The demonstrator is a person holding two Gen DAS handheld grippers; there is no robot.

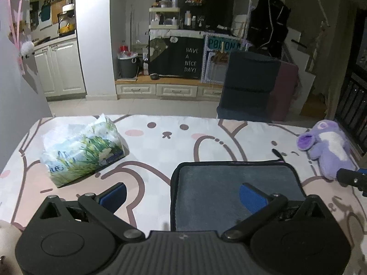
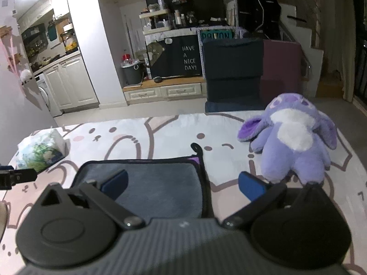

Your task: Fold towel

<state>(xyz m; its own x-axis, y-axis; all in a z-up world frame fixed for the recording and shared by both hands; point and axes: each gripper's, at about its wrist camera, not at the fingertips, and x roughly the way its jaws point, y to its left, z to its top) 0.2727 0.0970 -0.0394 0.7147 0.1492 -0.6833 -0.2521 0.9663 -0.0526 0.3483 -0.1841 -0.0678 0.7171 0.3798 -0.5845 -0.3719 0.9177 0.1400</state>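
Observation:
A grey towel (image 1: 213, 190) with a dark border lies flat on the patterned table cover; it also shows in the right wrist view (image 2: 160, 183), with a small hanging loop at its far right corner. My left gripper (image 1: 183, 194) is open, straddling the towel's near left edge, with the right fingertip (image 1: 251, 196) over the towel. My right gripper (image 2: 182, 184) is open, straddling the towel's near right edge, with the left fingertip (image 2: 117, 180) over the towel. Neither holds anything.
A tissue pack (image 1: 84, 153) sits on the left of the table and a purple plush toy (image 2: 296, 139) on the right. The table cover (image 1: 160, 142) carries a bunny print. Beyond the far edge stands a dark chair (image 1: 250, 82).

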